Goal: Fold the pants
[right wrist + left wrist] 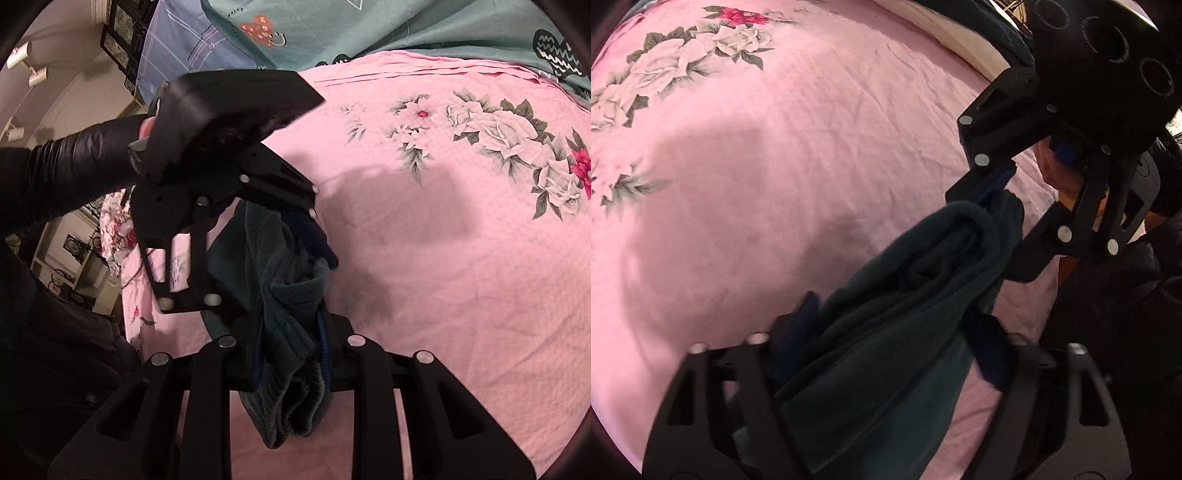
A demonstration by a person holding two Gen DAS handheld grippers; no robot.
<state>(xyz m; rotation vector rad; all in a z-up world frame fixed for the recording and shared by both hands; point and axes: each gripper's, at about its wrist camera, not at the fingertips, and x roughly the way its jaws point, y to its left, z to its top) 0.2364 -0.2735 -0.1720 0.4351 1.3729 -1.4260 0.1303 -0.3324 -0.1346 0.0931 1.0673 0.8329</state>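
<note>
The dark green pants [897, 321] hang bunched in the air above a bed with a pink floral sheet [783, 192], stretched between the two grippers. In the left wrist view the cloth runs from the bottom centre up toward 1 o'clock, where the right gripper [991, 197] pinches its far end between blue-padded fingers; the left gripper [890, 343] has a thick fold of the same cloth passing between its own fingers, whose blue pads sit against the cloth on both sides — it is gripping the pants. In the right wrist view the right gripper [290, 354] is closed on a wad of the pants [284, 302], the ribbed green fabric squeezed between its narrow-set fingers and drooping below them toward 6 o'clock. Just beyond, toward 11 o'clock, the left gripper [295, 225] holds the upper part of the bundle, carried by a hand [146, 127] in a glossy black sleeve [70, 162] that enters from 9 o'clock. The two grippers are near each other, with only a short run of cloth between them. The sheet lies wrinkled and bears white roses with a red bloom [517, 136] toward 2 o'clock in the right view. At the far edge of the bed, toward 12 o'clock, lies teal patterned bedding [369, 26] and beside it a blue-grey cloth [177, 44] — both off the pink sheet.
</note>
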